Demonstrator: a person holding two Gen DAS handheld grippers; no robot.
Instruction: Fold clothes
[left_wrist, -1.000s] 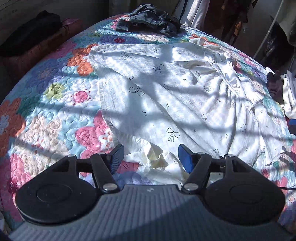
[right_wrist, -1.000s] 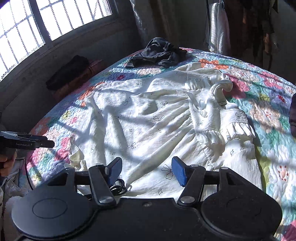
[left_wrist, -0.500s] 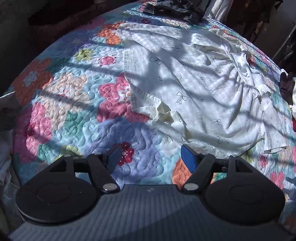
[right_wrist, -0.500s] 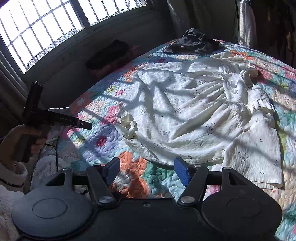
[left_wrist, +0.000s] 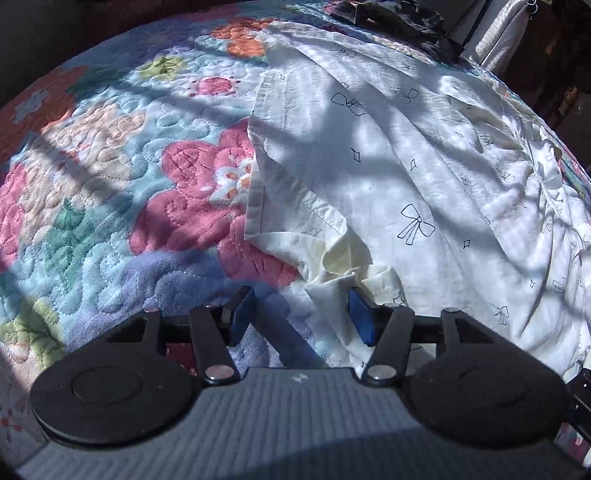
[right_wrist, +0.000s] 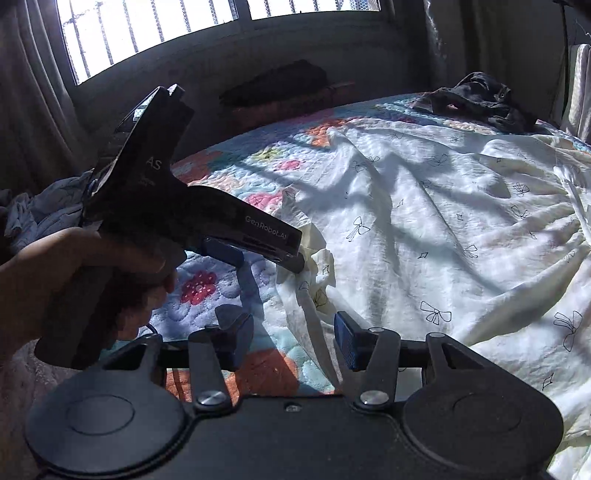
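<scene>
A white dress with small black bow prints (left_wrist: 406, 155) lies spread on a floral quilt (left_wrist: 110, 177). Its near hem corner is bunched into a crumpled fold (left_wrist: 343, 269). My left gripper (left_wrist: 301, 314) is open, low over the quilt, with the crumpled corner just ahead between its blue pads. In the right wrist view the dress (right_wrist: 443, 229) fills the right side, and the left gripper (right_wrist: 271, 258) reaches the bunched corner (right_wrist: 317, 273). My right gripper (right_wrist: 293, 341) is open and empty, hovering over the quilt (right_wrist: 229, 288) near the dress's front edge.
A dark garment (right_wrist: 480, 99) lies at the far end of the bed, also in the left wrist view (left_wrist: 399, 18). A barred window (right_wrist: 155, 33) and curtains stand behind. Crumpled pale cloth (right_wrist: 40, 210) lies at the left off the bed.
Both grippers pulled back from over the dress, then the left one moved in low to the bunched hem corner. The right one swung left, bringing the left gripper and hand into its view.
</scene>
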